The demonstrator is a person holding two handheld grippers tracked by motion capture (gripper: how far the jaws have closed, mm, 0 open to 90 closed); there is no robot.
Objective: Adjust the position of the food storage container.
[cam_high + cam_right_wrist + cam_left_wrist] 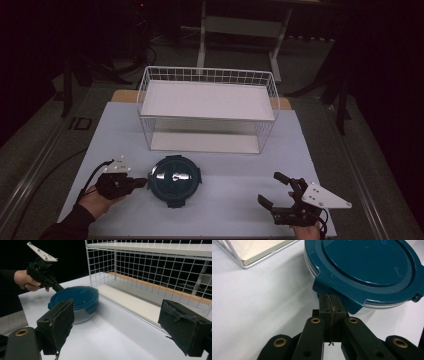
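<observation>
White table [240,200] holds one container [175,180], one rack [207,107]; left gripper [139,183] clenched, right gripper [274,189] released.

High view overhead; tong cameras low, close, both on the blue-lidded container [367,270].

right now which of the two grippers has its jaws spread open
The right gripper: its jaws stand wide apart over bare table. The left gripper is closed, tips at the container's lid tab.
</observation>
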